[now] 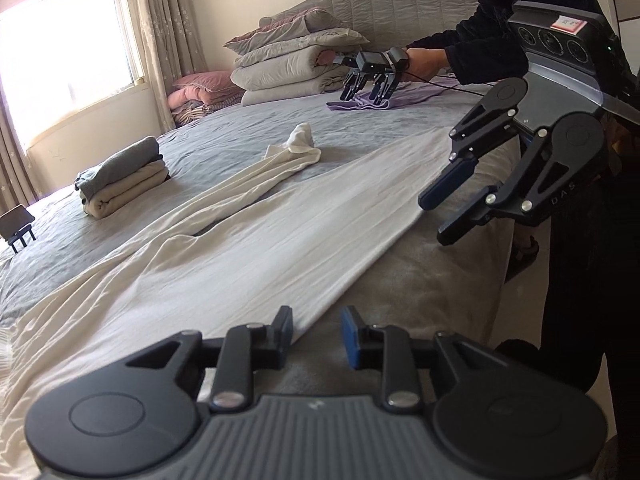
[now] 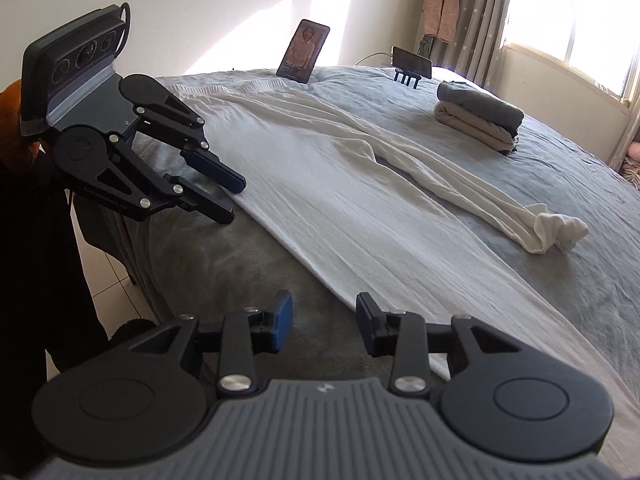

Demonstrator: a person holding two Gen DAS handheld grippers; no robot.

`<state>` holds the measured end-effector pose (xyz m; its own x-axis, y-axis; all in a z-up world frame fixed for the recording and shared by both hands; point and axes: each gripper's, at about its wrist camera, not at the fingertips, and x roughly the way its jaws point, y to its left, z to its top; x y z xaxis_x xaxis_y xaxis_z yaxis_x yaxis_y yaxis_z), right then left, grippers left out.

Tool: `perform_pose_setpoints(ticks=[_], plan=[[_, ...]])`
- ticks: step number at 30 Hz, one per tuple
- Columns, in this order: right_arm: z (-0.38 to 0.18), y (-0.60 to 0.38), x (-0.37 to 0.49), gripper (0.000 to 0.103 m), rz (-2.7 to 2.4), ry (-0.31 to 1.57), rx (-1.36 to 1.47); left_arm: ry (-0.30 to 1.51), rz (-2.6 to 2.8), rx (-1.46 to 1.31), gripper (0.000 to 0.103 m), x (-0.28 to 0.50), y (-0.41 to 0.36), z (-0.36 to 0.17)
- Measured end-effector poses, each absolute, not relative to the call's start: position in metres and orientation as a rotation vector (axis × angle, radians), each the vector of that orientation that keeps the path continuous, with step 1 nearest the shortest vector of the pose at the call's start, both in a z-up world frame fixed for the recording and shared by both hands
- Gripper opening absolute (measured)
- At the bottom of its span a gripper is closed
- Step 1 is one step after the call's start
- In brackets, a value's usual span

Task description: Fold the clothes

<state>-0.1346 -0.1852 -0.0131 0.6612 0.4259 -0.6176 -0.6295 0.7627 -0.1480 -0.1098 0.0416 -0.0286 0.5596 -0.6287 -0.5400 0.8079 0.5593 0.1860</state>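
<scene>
**Entry: white trousers on bed, near-edge pickup, risks and positions**

Item. White trousers [image 1: 248, 248], thin, crinkled cotton, spread flat on the grey bed [image 1: 420, 280]. One leg runs along the near bed edge; the other angles away, its cuff bunched into a knot [image 1: 300, 140]. The waistband lies at the far end as seen from the right wrist view.

Left hand-held gripper [image 1: 316, 334]. Jaws parted, nothing held. The fold edge of the near leg runs up to its left finger [image 1: 285, 326] and may touch it; the lens distortion leaves this uncertain.

Right hand-held gripper [image 2: 324, 326]. Jaws parted, empty. The trouser edge passes just beside its right finger [image 2: 370, 320], mostly outside the gap.

Hazards, judged:
- Either gripper may close on only one layer, or on the bedcover beneath, because the edge sits at the rim of the gap rather than centred.
- Uneven lift: if one side catches and the other misses, the leg will skew and the fold come out crooked.
- The knotted cuff will drag and carry a lump into any fold unless smoothed first.
- The near leg lies close to the bed edge; a loose pull could slide it off toward the floor.

Also present: a stack of folded clothes [image 2: 480, 118], two phones on stands [image 2: 304, 52], another person [image 1: 512, 32] working a lilac garment [image 1: 384, 100] at the headboard end.
</scene>
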Motion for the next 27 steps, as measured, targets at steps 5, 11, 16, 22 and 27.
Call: perform_pose_setpoints(ticks=[5,11,16,22,27], plan=[[0.005,-0.188,-0.112,0.039,0.571,0.585,-0.325,0.466,-0.864,0.347,0.028,-0.083,0.032,-0.01],[0.016,-0.193,-0.067,0.039,0.527,0.612,-0.212,0.526,-0.724,0.258,0.028,-0.033,0.033,0.001],[0.024,-0.196,-0.038,0.039,0.503,0.617,-0.201,0.557,-0.631,0.256,0.028,-0.003,0.043,0.009],[0.029,-0.203,0.003,0.039,0.491,0.629,-0.202,0.575,-0.572,0.25,0.029,0.029,0.061,0.018],[0.027,-0.197,0.041,0.039,0.501,0.633,-0.218,0.582,-0.502,0.246,0.032,0.055,0.086,0.021]])
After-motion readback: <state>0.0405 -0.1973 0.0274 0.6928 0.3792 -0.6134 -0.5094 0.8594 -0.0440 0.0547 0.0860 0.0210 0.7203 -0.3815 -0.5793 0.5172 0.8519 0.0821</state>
